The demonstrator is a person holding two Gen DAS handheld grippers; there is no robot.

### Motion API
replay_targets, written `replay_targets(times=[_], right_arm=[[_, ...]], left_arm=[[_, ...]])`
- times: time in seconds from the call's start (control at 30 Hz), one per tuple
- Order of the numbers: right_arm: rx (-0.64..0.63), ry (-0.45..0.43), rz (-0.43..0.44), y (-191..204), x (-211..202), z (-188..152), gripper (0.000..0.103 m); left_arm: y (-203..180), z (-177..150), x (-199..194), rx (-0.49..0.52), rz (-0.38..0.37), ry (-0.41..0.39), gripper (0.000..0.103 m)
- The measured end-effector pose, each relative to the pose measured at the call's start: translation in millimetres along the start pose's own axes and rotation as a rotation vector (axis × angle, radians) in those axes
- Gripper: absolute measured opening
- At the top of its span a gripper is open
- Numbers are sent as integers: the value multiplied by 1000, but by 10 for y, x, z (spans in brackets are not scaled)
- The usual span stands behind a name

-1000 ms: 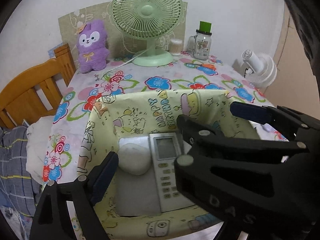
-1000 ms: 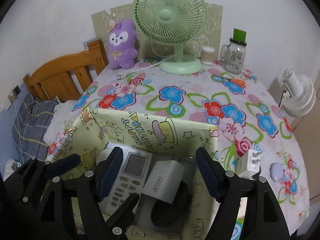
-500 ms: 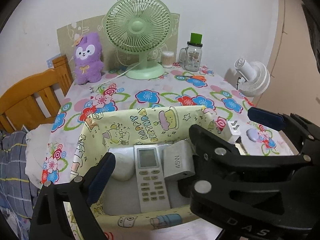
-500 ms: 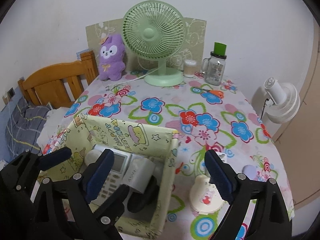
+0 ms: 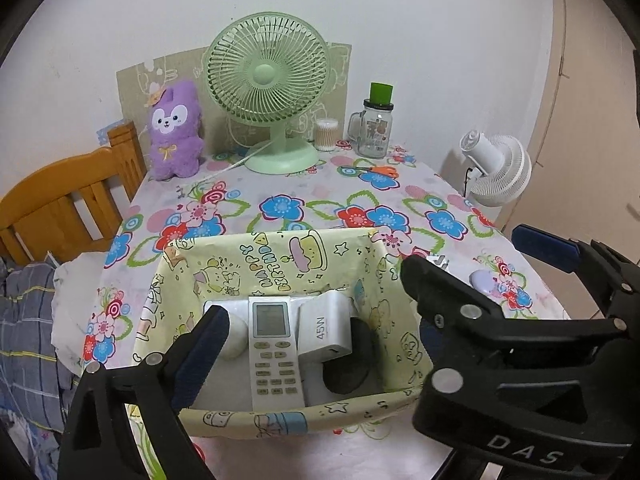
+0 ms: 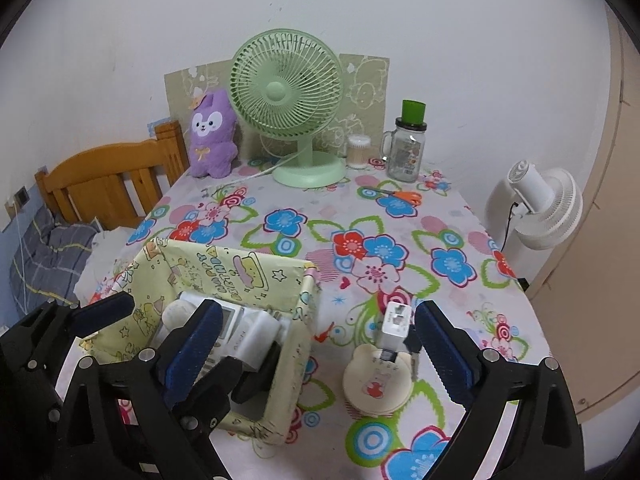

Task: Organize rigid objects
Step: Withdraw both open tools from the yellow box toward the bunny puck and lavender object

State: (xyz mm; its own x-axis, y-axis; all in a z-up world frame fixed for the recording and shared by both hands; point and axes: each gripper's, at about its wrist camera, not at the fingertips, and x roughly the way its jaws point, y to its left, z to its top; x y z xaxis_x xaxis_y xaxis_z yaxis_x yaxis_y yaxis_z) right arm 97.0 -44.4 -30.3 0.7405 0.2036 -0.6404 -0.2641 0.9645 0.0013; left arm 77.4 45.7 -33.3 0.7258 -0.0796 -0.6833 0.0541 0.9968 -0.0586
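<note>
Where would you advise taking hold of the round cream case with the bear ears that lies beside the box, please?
Grip the cream case across its rim, coming from above with a finger on each side. It lies flat on the tablecloth, so its face offers no hold. Avoid the far edge, where the white adapter crowds it. Both grippers' jaws are opening and empty.

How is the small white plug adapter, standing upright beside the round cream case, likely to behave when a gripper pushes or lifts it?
The white plug adapter stands on end, tall and narrow, so a sideways push would probably tip it. It looks like hard, smooth plastic: likely rigid, light, perhaps slippery. It appears to touch the round cream case, which may shift with it.
</note>
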Motion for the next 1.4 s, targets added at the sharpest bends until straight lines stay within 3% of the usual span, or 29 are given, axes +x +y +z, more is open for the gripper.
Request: replay_targets(times=[1.4], right_arm=[[62, -56, -49, -886, -580, -218, 99]], left_arm=[[-880, 28, -173, 27, -11, -44, 103]])
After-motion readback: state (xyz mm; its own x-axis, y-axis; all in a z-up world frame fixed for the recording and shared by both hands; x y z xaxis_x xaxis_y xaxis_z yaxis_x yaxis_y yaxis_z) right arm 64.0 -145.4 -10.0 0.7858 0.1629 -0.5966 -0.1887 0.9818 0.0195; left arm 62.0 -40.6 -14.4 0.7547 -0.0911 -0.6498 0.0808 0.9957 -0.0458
